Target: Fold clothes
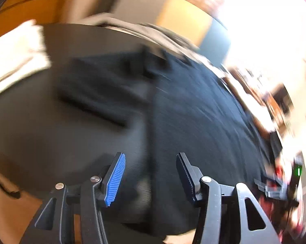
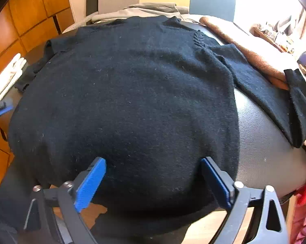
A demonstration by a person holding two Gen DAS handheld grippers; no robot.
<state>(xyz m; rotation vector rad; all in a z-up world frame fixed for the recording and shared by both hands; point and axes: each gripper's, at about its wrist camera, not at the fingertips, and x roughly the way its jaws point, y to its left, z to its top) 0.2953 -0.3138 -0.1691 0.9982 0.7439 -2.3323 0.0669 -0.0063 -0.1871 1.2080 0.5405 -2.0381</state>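
A black knitted wool sweater (image 2: 128,93) is seen spread flat across a dark grey leather-textured desk (image 2: 262,142), collar at the far side and hem hanging over the near edge. One sleeve is stretched out to the right, its cuff draped onto a folded rust-brown cloth (image 2: 252,55); the other sleeve is bunched at the far left, near a stack of folded white fabric (image 2: 8,77). No fold is yet visible in the body of the sweater.

The right hand-held gripper (image 2: 153,181) is held spread wide just above the hem, nothing between its blue-ribbed pads. The left hand-held gripper (image 1: 151,177) is likewise spread and empty, over the left edge of the sweater; its view is heavily smeared by motion, so finer contact cannot be judged.

Several risks may be judged from this. Since the hem overhangs the desk edge, the whole garment could be dragged off if it is pulled toward the person. If only the upper knit layer is pinched, the layers may separate and a crooked fold would result. The right cuff could be snagged on the brown cloth and carry it along. A hurried left gripper might close on bare desk.
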